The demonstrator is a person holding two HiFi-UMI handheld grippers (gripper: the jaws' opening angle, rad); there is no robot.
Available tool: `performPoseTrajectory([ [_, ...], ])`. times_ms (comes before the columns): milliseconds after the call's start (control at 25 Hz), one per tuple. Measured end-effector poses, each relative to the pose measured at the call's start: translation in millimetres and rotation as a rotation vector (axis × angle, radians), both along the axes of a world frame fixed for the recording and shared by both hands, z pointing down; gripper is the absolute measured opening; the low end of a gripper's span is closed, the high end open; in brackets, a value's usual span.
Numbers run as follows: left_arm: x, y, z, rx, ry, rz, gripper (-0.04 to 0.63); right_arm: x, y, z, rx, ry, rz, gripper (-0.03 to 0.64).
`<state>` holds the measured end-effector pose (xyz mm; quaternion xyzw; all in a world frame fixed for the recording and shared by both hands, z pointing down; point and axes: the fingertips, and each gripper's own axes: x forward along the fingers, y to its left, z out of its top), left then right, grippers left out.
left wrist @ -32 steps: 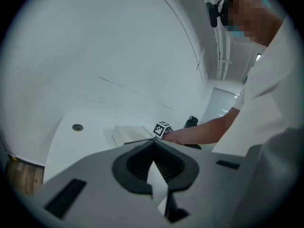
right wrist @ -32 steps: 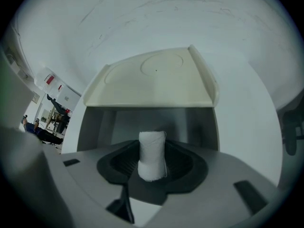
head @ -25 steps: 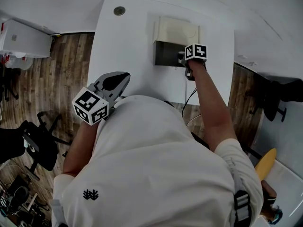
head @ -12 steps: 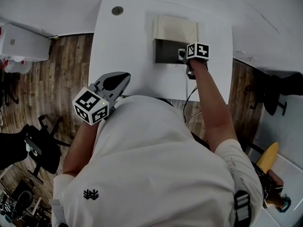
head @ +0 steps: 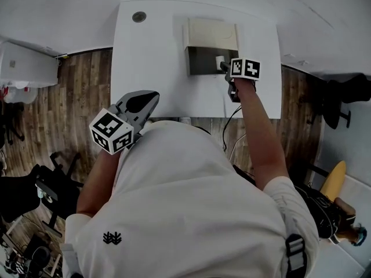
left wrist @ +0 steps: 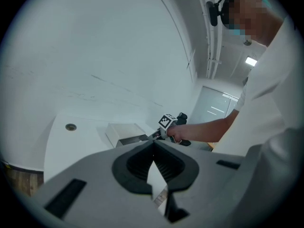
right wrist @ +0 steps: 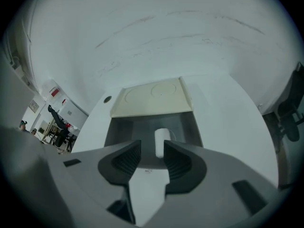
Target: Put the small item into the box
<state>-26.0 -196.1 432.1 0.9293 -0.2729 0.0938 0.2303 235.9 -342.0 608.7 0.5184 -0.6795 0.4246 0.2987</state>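
The box (head: 200, 62) stands open at the far side of the white table, its dark inside showing and its cream lid (head: 211, 33) folded back. A small white item (head: 220, 61) lies inside, near the right wall. My right gripper (head: 226, 68) hovers at that wall. In the right gripper view the item (right wrist: 162, 139) lies on the box floor just past the right gripper (right wrist: 152, 148). Its jaws are closing, and the pads do not touch the item. My left gripper (head: 152, 95) is held near my body, shut and empty, with its tips meeting (left wrist: 153, 145).
The white table (head: 151, 57) has a round grommet (head: 139, 17) at its far left corner. A cable (head: 232, 117) hangs off the front edge below my right hand. Dark chairs (head: 52, 184) stand on the wooden floor to the left. A wall runs behind the table.
The small white item now shows in the box just ahead of the right gripper's tips. The left gripper has stayed where it was.
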Motion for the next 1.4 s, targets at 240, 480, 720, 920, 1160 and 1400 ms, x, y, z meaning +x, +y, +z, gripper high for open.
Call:
performPoseTrajectory([
  [240,-3,5,4,-0.002,-0.003,0.052,0.006,-4,30,-26,0.120,-0.003,0.024,0.030],
  [480,-19,15,4,0.002,-0.001,0.078,0.006,-27,76,-42,0.220,-0.088,0.067,0.008],
  [720,-31,31,8,0.005,-0.002,0.114,0.006,-63,123,-61,0.297,-0.114,0.024,0.006],
  [920,-39,46,15,0.008,-0.013,0.169,0.006,-102,160,-81,0.374,-0.160,-0.023,0.006],
  [1160,-41,57,20,0.004,-0.013,0.229,0.006,-130,195,-94,0.414,-0.162,-0.052,0.006],
  [1400,-39,63,13,0.015,0.001,0.261,0.006,-146,212,-106,0.439,-0.165,-0.059,0.006],
])
